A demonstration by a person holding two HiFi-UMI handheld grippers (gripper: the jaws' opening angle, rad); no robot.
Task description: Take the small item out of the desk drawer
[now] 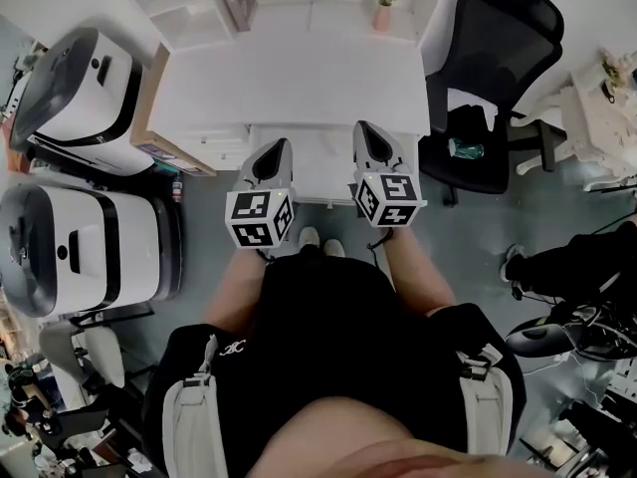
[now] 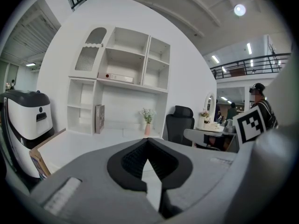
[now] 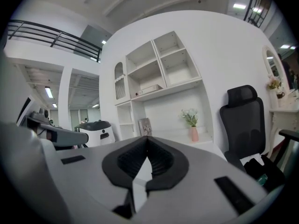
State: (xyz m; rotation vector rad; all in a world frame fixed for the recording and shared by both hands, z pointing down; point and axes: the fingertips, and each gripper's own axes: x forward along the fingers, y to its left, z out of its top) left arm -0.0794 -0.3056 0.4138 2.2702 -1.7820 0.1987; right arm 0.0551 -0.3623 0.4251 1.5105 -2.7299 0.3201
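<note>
White counter (image 1: 299,78), drawer (image 1: 320,167) at its near edge: left tool (image 1: 273,152) and right tool (image 1: 369,135) hover clenched and empty. Unseen, the small item is presumably inside; likely light, best pinched across its middle.

An office hall: white desk (image 1: 299,88), black office chair (image 1: 503,28), mezzanine railing (image 2: 252,65).

White wall shelving (image 2: 122,55), black office chair (image 1: 495,48), grey floor (image 1: 478,247), round ceiling light (image 2: 239,10), railed upper gallery (image 2: 252,64)
</note>
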